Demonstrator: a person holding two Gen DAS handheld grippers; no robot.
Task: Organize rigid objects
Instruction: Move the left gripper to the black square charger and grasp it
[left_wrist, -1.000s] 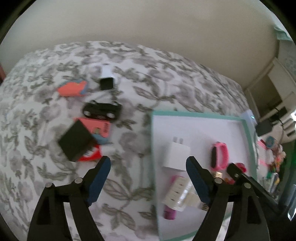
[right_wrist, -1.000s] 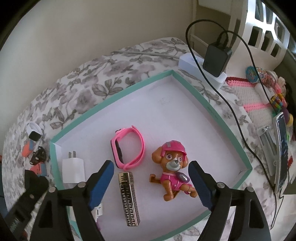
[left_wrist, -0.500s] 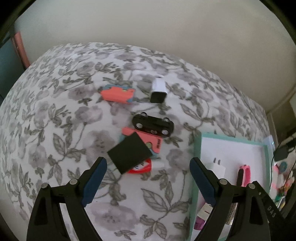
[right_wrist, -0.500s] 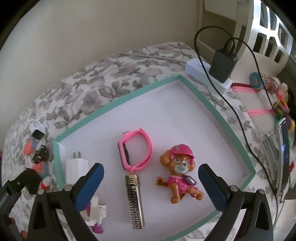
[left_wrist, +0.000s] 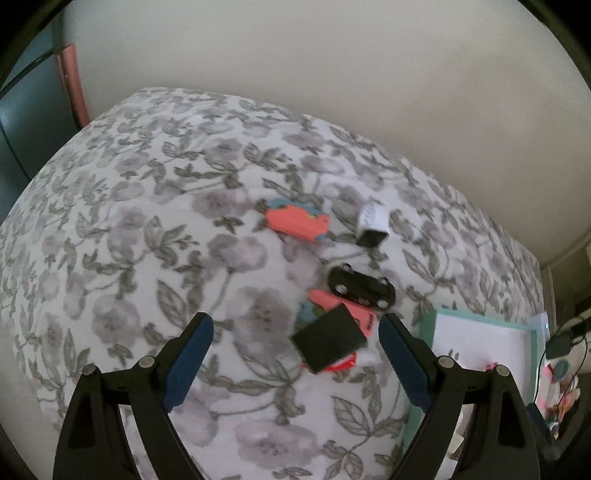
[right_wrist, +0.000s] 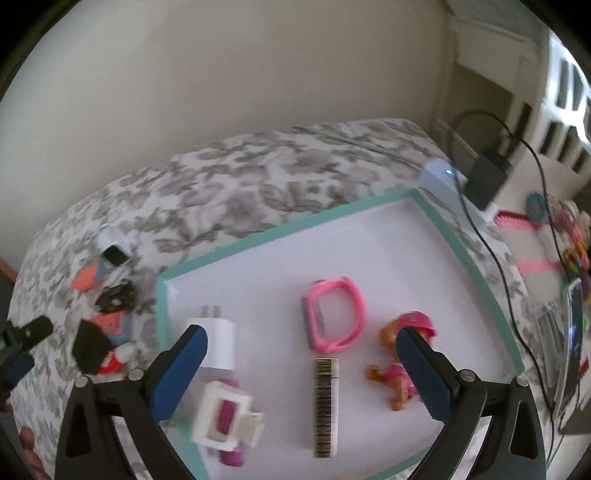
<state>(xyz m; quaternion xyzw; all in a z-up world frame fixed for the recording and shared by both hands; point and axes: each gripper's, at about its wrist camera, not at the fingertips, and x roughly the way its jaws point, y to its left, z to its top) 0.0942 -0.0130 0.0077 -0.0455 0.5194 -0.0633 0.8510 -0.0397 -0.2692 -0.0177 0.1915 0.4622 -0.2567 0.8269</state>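
Both the left gripper (left_wrist: 295, 363) and right gripper (right_wrist: 301, 369) gape empty; the flat black square card (left_wrist: 328, 339) overlaps coral pieces near the teal-rimmed white tray (left_wrist: 428, 325), so a grab there risks dragging neighbours.

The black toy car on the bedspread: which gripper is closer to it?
Left. The left gripper hangs open just short of the black toy car; the right gripper hangs open over the tray, beside it.

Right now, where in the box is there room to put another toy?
The white teal-rimmed box is bare along its far side, beyond the pink band and white plug. Its near half is crowded around the puppy figure.
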